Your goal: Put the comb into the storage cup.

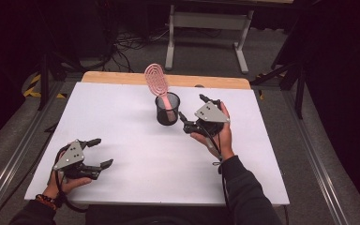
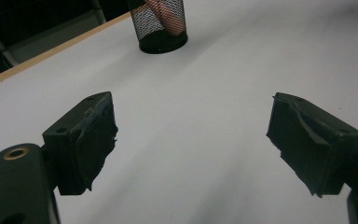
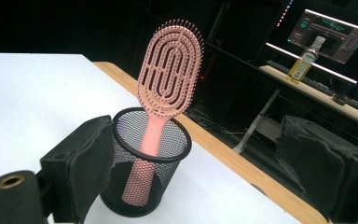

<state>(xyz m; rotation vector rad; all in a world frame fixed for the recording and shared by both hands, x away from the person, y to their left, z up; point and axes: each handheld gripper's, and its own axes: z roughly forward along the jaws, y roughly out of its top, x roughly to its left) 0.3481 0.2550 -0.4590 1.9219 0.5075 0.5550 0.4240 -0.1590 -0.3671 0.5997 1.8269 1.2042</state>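
My left tool point(image 1: 97, 152) rests low at the near left corner of the worktop point(image 1: 122, 140), held in my left hand point(image 1: 63, 180). Its jaws stand wide apart and grip nothing; in the left gripper view point(image 2: 191, 140) bare white surface lies between them. From this tool the cup point(image 2: 160, 23) is well apart, far ahead and slightly left of the jaw gap.

The cup point(image 1: 167, 108) is a black mesh cylinder standing upright on the white worktop, past its middle and toward the far wooden edge point(image 1: 122, 78). The brush point(image 1: 159, 86) is pink. It stands handle-down inside the cup, and its oval, slotted head rises clear above the rim, tilted toward the left in the high view. In the right gripper view the handle leans against the inner wall of the cup point(image 3: 144, 177), and the brush point(image 3: 168, 79) shows its bristles along the head's edge.

My right tool point(image 1: 192, 108) is held in my right hand point(image 1: 215, 131), just right of the cup. Its jaws are spread and released, gripping nothing. In the right gripper view point(image 3: 191, 158) the left jaw overlaps the cup's side; I cannot tell whether it touches the mesh. The right jaw stands well clear of the cup, out past the wooden edge. The brush head rises between the two jaws, nearer the left one.
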